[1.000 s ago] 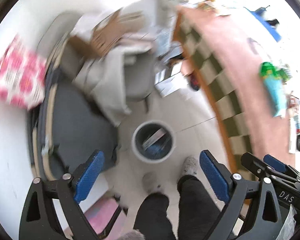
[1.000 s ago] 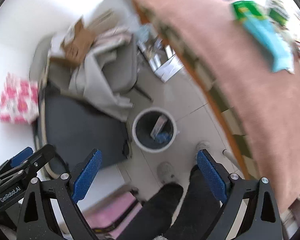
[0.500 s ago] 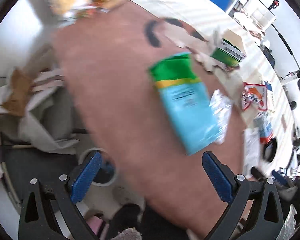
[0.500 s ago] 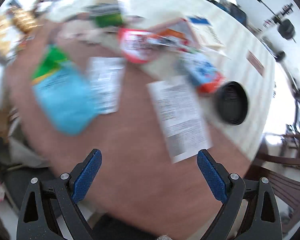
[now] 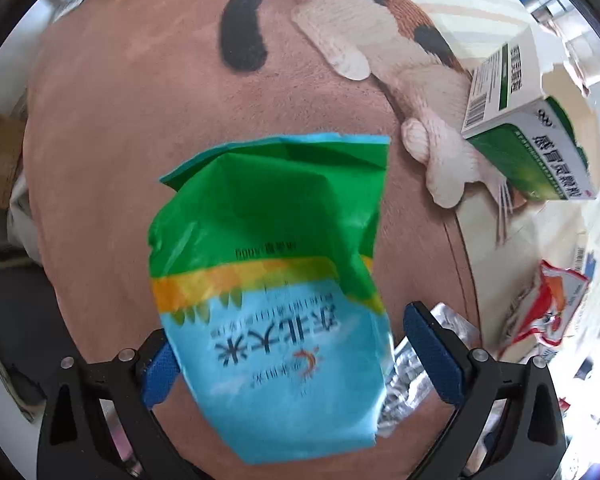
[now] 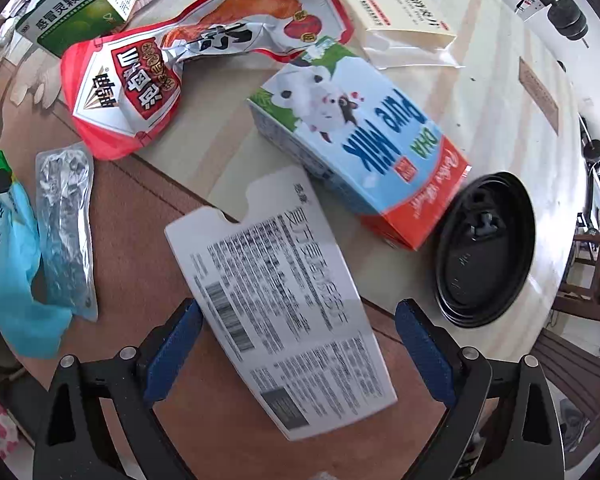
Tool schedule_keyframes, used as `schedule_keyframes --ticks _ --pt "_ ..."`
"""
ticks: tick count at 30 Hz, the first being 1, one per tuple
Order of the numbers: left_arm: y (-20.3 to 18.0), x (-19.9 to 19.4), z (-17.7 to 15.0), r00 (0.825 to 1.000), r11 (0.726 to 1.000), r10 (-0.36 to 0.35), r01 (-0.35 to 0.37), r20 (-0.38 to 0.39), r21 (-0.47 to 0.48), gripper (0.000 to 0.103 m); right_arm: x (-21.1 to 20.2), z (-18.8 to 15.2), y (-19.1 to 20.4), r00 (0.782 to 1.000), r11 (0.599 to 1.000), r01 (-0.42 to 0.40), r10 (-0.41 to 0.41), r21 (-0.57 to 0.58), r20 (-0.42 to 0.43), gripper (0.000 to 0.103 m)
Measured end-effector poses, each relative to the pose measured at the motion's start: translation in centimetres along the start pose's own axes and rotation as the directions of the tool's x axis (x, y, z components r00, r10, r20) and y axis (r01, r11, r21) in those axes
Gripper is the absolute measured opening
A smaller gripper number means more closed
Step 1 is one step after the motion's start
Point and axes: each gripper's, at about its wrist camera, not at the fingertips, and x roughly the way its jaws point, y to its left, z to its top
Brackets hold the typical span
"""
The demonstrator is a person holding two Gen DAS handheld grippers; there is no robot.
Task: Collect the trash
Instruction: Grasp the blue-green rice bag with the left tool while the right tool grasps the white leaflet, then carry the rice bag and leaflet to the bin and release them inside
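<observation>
A green, yellow and blue plastic bag (image 5: 276, 292) lies on the brown mat (image 5: 112, 128). My left gripper (image 5: 296, 360) is open, its blue fingers on either side of the bag's lower end. A white printed card (image 6: 280, 300) lies on the mat in the right wrist view. My right gripper (image 6: 296, 348) is open, its fingers astride the card's near part. The bag also shows at the left edge of the right wrist view (image 6: 8, 256).
A silver foil wrapper (image 6: 66, 220), a red snack pouch (image 6: 172, 64), a milk carton (image 6: 360, 136), a green medicine box (image 6: 80, 4), a cream box (image 6: 396, 4) and a black lid (image 6: 484, 248) lie around. The table edge runs left and front.
Both grippers swung up from the floor bin to the table top and closed in on the trash. The bag and the card now sit between open fingers.
</observation>
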Motion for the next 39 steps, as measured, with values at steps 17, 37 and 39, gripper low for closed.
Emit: schedule_keyframes --ticks 17,37,39 --pt "-1.5 2.1 -8.2 0.994 0.939 0.110 -0.099 -0.014 0.331 0.099 0.6 -3.7 -0.8 0.993 0.992 -0.072 0.062 -0.100 -0.102 0.092" --pt "-1.4 -4.8 -17.4 0.980 0.926 0.035 -0.105 0.195 0.363 0.090 -5.0 -7.5 -0.9 0.998 0.994 -0.048 0.053 -0.094 0.041 0.078" --pt "-1.6 -6.1 -18.1 0.975 0.927 0.018 -0.099 0.221 0.362 0.090 -4.8 -6.9 -1.1 0.996 0.994 -0.057 0.063 -0.095 0.062 0.078"
